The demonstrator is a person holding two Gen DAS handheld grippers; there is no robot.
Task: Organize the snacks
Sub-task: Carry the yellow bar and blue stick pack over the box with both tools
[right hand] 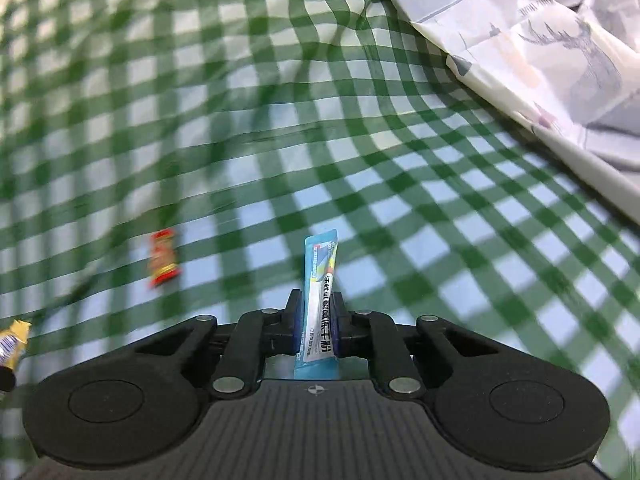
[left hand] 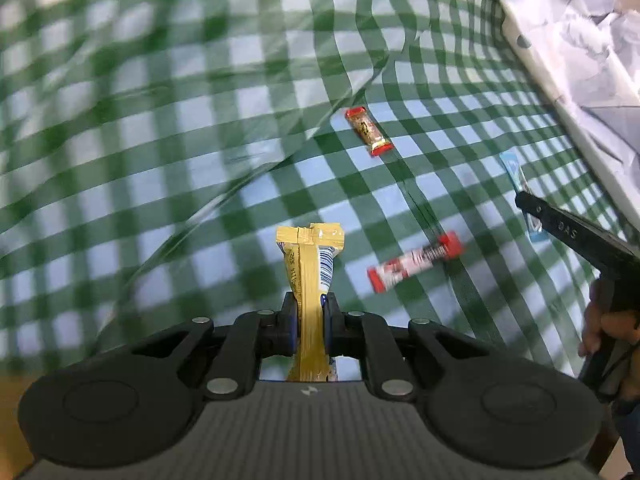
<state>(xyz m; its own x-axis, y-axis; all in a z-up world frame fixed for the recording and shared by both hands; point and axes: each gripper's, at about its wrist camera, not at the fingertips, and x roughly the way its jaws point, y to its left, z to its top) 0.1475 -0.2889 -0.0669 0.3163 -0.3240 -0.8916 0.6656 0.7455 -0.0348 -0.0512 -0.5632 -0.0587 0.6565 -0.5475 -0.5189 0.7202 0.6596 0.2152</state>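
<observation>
My left gripper is shut on a yellow stick packet that stands up between its pads, lifted over the green checked cloth. In the right wrist view my right gripper is shut on a blue stick packet, also upright. From the left wrist view the right gripper shows at the right edge with the blue packet in its tips. A small red and gold candy and a red and white bar lie on the cloth. The candy appears blurred left of my right gripper.
A pale printed cloth lies crumpled along the right side and upper right. The checked cloth has raised folds toward the back. A hand holds the right gripper's handle. The yellow packet's end peeks in at the left edge.
</observation>
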